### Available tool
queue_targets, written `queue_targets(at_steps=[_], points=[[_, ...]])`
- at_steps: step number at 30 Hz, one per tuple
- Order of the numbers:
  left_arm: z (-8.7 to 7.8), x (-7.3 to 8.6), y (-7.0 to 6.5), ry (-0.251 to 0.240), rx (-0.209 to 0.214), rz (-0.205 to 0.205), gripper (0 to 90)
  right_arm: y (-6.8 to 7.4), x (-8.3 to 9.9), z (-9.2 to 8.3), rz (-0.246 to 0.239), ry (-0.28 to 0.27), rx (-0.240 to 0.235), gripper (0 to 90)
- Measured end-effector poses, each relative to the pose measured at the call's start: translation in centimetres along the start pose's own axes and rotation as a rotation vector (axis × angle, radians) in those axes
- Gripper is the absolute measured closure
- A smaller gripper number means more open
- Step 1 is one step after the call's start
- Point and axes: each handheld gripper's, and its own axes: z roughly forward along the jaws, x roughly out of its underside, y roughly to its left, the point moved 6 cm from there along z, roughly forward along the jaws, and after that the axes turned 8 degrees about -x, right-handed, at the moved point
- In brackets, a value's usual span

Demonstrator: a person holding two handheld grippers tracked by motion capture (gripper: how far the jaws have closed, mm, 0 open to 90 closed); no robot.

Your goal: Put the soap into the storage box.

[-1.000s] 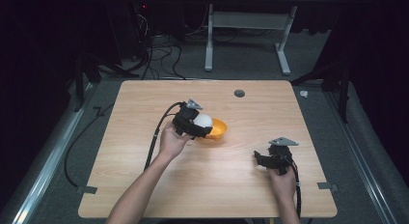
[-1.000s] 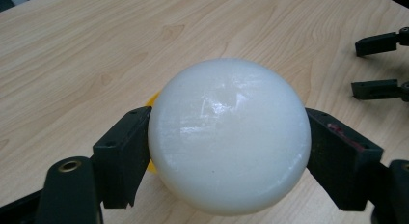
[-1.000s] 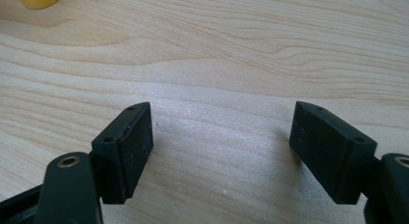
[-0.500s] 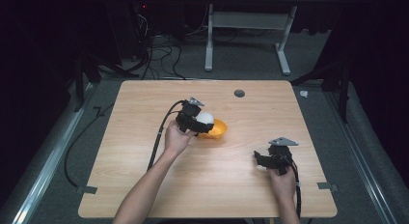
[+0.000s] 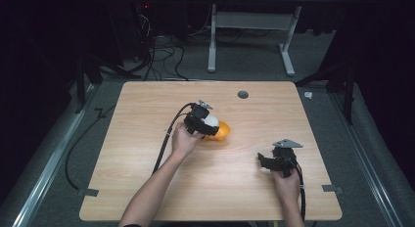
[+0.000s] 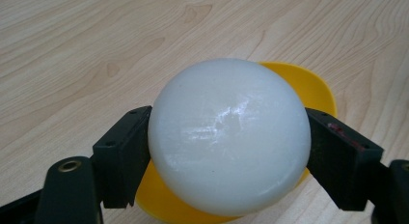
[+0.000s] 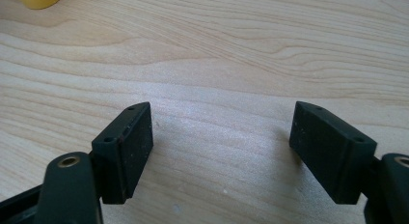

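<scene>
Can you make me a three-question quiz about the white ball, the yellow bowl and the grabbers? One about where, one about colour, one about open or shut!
1. Where is the white ball?
A. On the floor
B. Between the left gripper's jaws, above the bowl
C. At the table's near edge

2. What colour is the bowl?
A. Yellow
B. Blue
C. Green

3. How is the right gripper?
A. Shut on the ball
B. Shut on the bowl
C. Open, holding nothing

Answers: 1 B, both jaws press the ball's sides with the bowl behind it. 2 A, its rim shows yellow. 3 C, bare wood lies between its spread jaws.
</scene>
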Motion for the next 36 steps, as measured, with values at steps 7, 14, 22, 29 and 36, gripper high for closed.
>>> queue_targets(at_steps=[7, 14, 22, 29, 36], points=[[0.5, 0.2, 0.0, 0.017, -0.011, 0.003, 22.9, 0.0, 0.0, 0.0, 0.0, 0.0, 0.0, 24.2], [1.0, 0.5, -0.3, 0.04, -0.013, 0.017, 22.8, 0.0, 0.0, 0.0, -0.001, 0.0, 0.0, 24.2], [-0.1, -0.1, -0.2, -0.023, 0.009, -0.026, 32.3, 0.0, 0.0, 0.0, -0.001, 0.001, 0.001, 24.2], [-1.0, -0.3, 0.0, -0.04, 0.002, -0.015, 29.2, 0.0, 0.0, 0.0, -0.002, 0.002, 0.002, 24.2], [-1.1, 0.1, 0.1, -0.041, 0.012, -0.018, 28.9, 0.0, 0.0, 0.0, -0.005, 0.002, 0.004, 24.2]])
